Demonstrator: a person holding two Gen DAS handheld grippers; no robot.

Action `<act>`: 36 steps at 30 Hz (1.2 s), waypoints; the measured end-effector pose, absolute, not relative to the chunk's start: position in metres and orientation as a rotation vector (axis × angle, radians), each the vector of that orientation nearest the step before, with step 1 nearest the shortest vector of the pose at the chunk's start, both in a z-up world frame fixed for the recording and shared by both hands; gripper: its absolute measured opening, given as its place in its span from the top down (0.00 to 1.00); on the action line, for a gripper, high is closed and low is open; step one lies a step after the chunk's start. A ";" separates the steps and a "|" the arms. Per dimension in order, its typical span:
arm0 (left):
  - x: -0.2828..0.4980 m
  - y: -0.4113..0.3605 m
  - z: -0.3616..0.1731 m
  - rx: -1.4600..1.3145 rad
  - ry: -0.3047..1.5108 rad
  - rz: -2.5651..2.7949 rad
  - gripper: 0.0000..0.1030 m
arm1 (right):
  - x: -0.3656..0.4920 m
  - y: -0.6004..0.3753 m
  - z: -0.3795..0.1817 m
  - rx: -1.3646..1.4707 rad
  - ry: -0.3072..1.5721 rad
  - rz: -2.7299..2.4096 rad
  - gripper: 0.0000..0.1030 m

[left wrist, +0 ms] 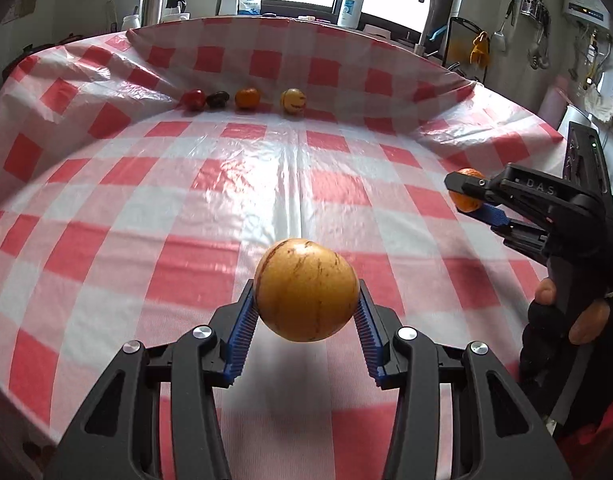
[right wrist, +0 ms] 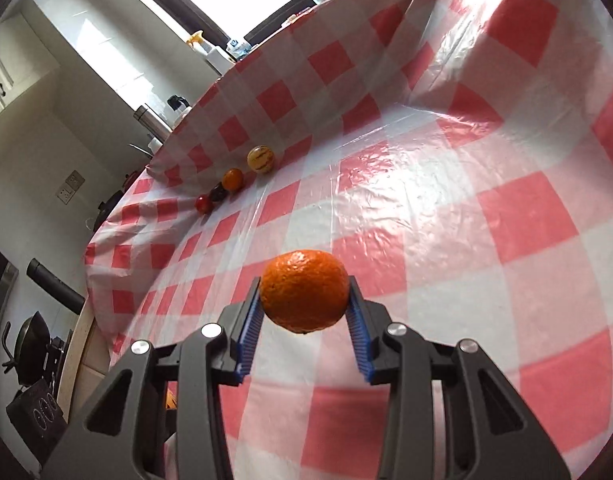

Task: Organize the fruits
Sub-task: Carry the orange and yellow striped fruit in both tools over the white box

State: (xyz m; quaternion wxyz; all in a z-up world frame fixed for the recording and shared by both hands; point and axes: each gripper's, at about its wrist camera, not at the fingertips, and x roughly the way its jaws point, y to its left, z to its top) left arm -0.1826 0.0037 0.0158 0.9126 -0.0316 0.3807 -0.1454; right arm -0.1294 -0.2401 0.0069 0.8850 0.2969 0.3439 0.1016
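My left tool (left wrist: 306, 304) pinches the yellow fruit (left wrist: 306, 290) and my right tool (right wrist: 304, 304) pinches the orange (right wrist: 304, 292), so I should carry both gently to the row of fruits (left wrist: 246, 99) and set them down softly.

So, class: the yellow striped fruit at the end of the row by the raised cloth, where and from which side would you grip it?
Grip the yellow striped fruit across its widest middle, coming from the open front. It is round, the raised cloth blocks behind, and an orange sits to its left.
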 end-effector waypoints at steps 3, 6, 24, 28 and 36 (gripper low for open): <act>-0.202 0.008 0.018 -0.060 0.775 -0.302 0.57 | -0.142 -0.243 0.009 0.624 0.705 0.210 0.61; -0.219 0.011 0.024 -0.042 0.745 -0.298 0.57 | -0.154 -0.244 0.008 0.625 0.709 0.200 0.61; -0.269 0.097 0.045 -0.201 0.595 -0.220 0.57 | -0.209 -0.217 0.062 0.425 0.634 0.201 0.61; -0.274 0.140 0.027 -0.297 0.607 -0.161 0.57 | -0.214 -0.175 0.074 0.304 0.625 0.245 0.61; -0.303 0.232 -0.003 -0.442 0.583 -0.011 0.57 | -0.236 -0.053 0.089 0.013 0.630 0.444 0.61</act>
